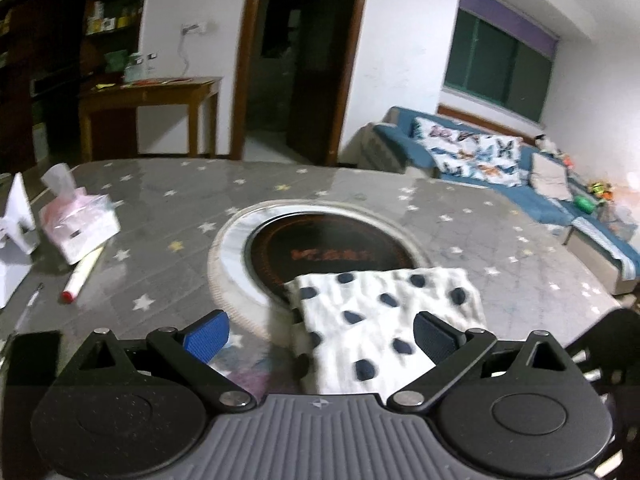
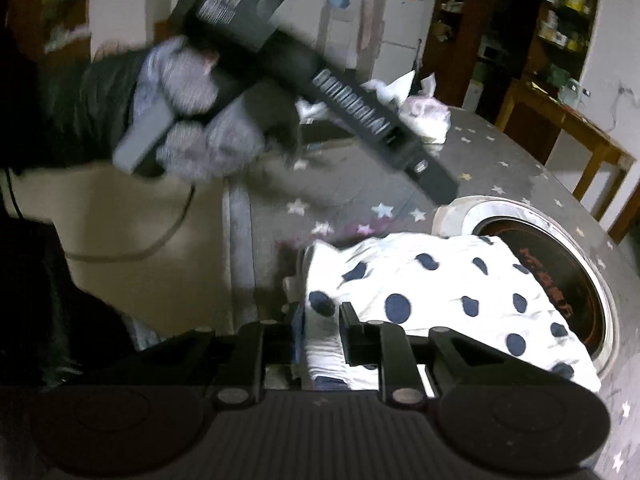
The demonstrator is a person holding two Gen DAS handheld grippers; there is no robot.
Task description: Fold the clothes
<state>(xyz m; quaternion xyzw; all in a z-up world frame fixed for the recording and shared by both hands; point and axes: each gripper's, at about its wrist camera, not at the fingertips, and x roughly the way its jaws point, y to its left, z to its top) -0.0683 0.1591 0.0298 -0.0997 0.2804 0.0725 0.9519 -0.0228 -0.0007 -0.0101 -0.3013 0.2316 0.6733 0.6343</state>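
The white garment with dark dots (image 1: pixel 384 320) lies folded into a compact stack on the star-patterned surface (image 1: pixel 168 196), its far edge hanging over the round inset burner (image 1: pixel 332 248) at the middle.

The main risk, as I judge it, comes from the right gripper (image 2: pixel 322 332): its jaws stand nearly closed on the near corner of the stack, and cloth shows between the fingers. If that hand lifts or pulls away while the pads pinch only the upper layers, the fold could peel open or the whole stack could drag across the surface. A second risk is the overhang: any push forward would slide more cloth into the burner's recess, where it sags and loses its flat shape. The tissue pack (image 1: pixel 80 224) and the marker (image 1: pixel 82 276) sit well apart on the left and are unlikely to interfere.

The left gripper (image 1: pixel 320 336) hangs above the near edge of the stack, tilted down and forward, its jaws wide open with the blue pad (image 1: pixel 206 338) clear of the cloth; nothing is gripped. In the right wrist view, a gloved hand (image 2: pixel 200 120) holds that tool slanted down toward the surface, its tip above bare tabletop just beyond the garment. The right gripper points more steeply down at the stack's corner
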